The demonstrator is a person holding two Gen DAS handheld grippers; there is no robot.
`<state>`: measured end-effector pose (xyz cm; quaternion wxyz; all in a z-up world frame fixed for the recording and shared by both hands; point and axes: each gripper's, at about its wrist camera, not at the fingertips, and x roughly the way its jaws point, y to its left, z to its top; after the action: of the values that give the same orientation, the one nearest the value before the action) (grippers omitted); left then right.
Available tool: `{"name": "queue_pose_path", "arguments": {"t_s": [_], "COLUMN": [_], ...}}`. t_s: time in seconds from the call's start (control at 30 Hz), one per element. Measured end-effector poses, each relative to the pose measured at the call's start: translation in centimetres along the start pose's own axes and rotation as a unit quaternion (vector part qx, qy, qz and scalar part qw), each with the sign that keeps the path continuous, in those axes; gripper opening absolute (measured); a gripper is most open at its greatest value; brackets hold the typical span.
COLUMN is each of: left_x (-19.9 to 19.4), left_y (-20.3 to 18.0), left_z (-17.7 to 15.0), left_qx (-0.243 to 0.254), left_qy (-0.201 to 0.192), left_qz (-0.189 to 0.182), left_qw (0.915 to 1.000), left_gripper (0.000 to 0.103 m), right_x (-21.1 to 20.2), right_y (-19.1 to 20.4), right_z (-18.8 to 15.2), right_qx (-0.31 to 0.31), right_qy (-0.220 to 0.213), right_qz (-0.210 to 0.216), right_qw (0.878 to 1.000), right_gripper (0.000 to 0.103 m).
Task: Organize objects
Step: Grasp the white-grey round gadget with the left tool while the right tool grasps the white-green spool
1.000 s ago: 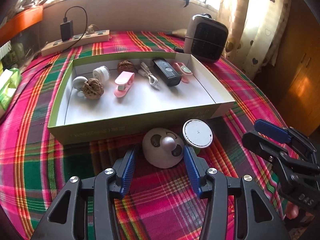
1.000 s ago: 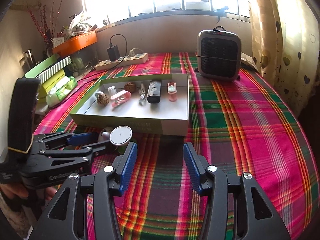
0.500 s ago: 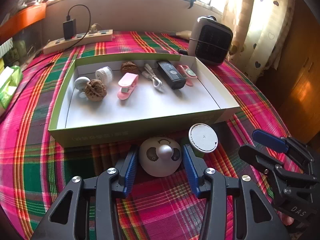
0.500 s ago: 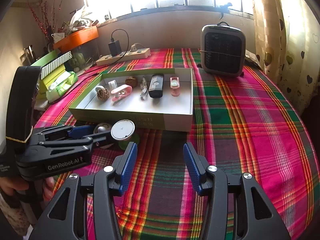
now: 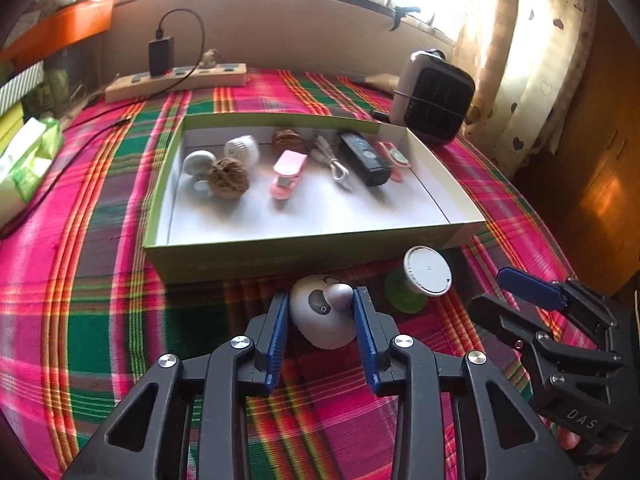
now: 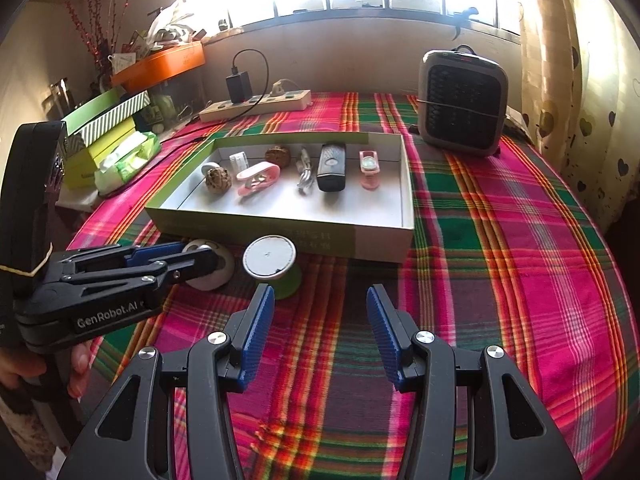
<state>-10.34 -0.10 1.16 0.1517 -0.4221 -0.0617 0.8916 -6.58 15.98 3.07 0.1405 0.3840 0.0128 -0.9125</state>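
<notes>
A white dome gadget [image 5: 320, 320] with a grey knob lies on the plaid cloth just in front of the green-walled box [image 5: 280, 258]. My left gripper [image 5: 320, 292] has it between its blue pads. The jaws are closing and both pads touch its sides. From the right wrist view the left gripper [image 6: 200, 258] covers most of the dome [image 6: 222, 266]. A white round disc on a green base [image 5: 427, 271] stands just right of the dome. My right gripper [image 6: 320, 290] hovers open over bare cloth, to the right of the disc [image 6: 269, 257]. The box [image 6: 240, 224] holds walnuts, a pink clip, a cable and a black remote.
A small heater [image 6: 462, 104] stands behind the box at the right. A power strip [image 5: 176, 82] with a plugged charger lies along the back wall. A tissue pack [image 5: 24, 160] and stacked boxes sit at the left edge. Curtains hang at the right.
My left gripper's jaws have drawn in from wide apart to touch the dome, which has tipped so its knob points right. My right gripper has stayed put.
</notes>
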Motion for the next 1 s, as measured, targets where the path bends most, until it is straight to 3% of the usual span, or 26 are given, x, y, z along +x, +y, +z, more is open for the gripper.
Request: {"name": "queue_pose_path", "arguments": {"t_s": [0.6,1.0], "left_x": [-1.2,-0.5], "left_y": [3.4,3.5], "left_z": [-0.3,-0.4], "left_qx": [-0.023,-0.02], "left_qy": [-0.016,-0.01], "left_qz": [0.023,0.01], "left_qw": [0.9993,0.9997], "left_gripper": [0.03,0.034], "right_x": [3.6,5.3], "right_y": [2.9,3.1], "right_z": [0.9,1.7], "right_qx": [-0.029,-0.029], "right_qy": [0.037,0.055], "right_qz": [-0.002,-0.016], "right_qw": [0.999,0.998], "right_gripper": [0.05,0.05]}}
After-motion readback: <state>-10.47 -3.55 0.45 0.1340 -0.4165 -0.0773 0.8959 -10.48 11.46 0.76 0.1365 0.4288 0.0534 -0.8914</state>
